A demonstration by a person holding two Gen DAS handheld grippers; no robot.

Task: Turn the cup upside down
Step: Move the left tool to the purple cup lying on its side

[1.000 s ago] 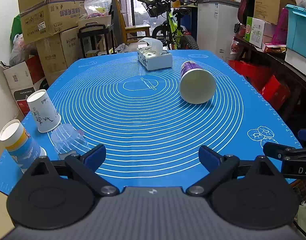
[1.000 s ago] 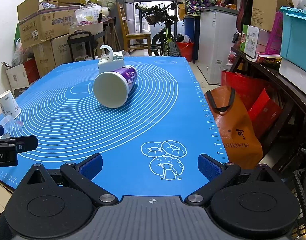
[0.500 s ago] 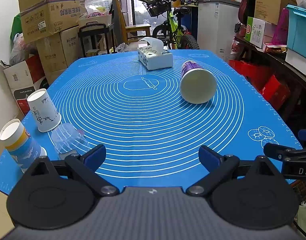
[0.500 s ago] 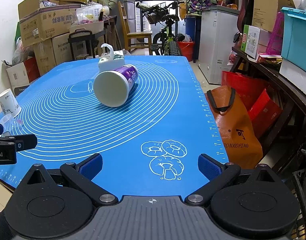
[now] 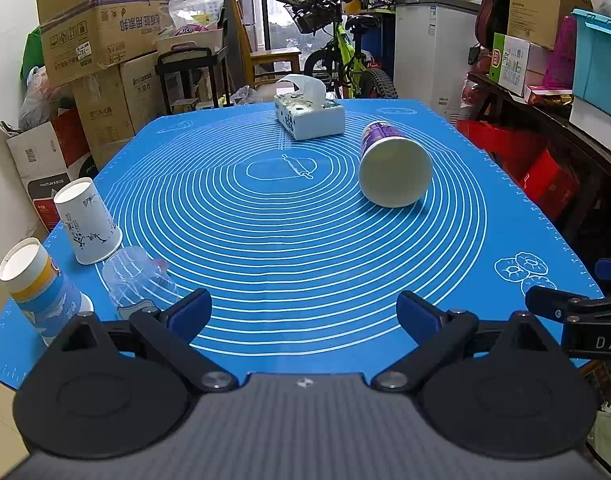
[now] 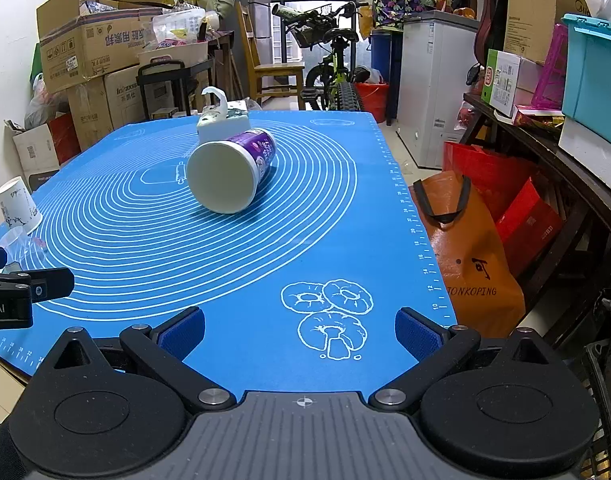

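A purple-and-white paper cup (image 5: pixel 393 168) lies on its side on the blue mat (image 5: pixel 289 240), its wide white end facing me; it also shows in the right wrist view (image 6: pixel 229 172). My left gripper (image 5: pixel 303 314) is open and empty, low at the mat's near edge, well short of the cup. My right gripper (image 6: pixel 301 332) is open and empty at the near right edge, the cup ahead and to its left. Each gripper shows at the edge of the other's view.
At the mat's left edge stand an inverted white printed cup (image 5: pixel 87 222), an inverted blue-and-yellow cup (image 5: pixel 39 288) and a clear plastic cup (image 5: pixel 137 280). A tissue box (image 5: pixel 309 118) sits behind the purple cup. Boxes, a bicycle and shelves surround the table.
Both grippers have stayed nearly still and open. The views shifted only slightly; the purple cup has not moved.
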